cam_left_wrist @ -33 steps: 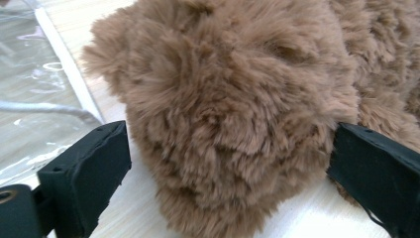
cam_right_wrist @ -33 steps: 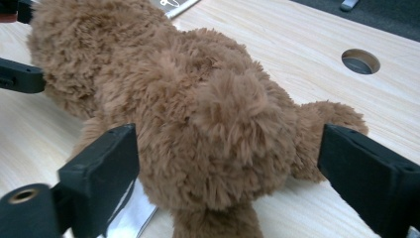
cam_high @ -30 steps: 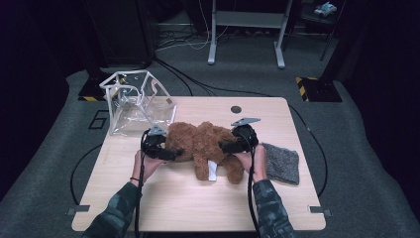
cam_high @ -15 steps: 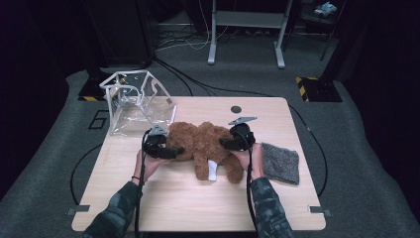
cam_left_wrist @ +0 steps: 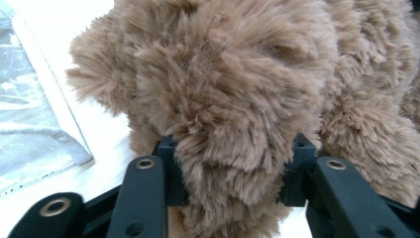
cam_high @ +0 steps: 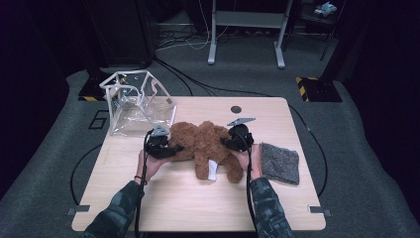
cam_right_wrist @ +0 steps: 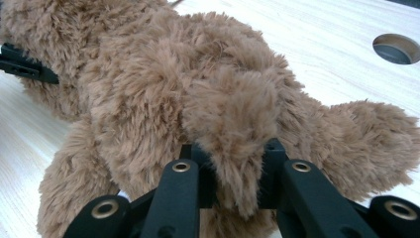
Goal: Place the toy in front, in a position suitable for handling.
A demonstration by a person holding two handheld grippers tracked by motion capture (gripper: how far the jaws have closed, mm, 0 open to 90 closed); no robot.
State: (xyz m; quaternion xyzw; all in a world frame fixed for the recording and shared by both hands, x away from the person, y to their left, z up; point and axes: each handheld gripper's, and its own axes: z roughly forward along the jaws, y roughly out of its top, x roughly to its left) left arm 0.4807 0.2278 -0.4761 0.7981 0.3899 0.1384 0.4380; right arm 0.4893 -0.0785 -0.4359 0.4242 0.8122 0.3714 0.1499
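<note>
OK, grab stage looks done on both sides. My left gripper (cam_high: 171,148) has just been closing and now pinches a tuft of the plush bear (cam_high: 205,148) between its pads; in the left gripper view the fur bulges btwn the jaws. Right gripper (cam_high: 229,142) likewise has just been closing, clamped on a fold of fur at the bear's other end. Bear lies flat mid-table (cam_high: 163,198), not lifted yet. Left to do, I'd guess: raise it and get it into the clear bag (cam_high: 138,101) at the table's far-left corner, just beside the bear. Grey cloth (cam_high: 280,162) sits untouched at right. Bear itself: shaggy brown fur, limp, limbs splayed, white tag (cam_high: 212,169) near a leg.
</note>
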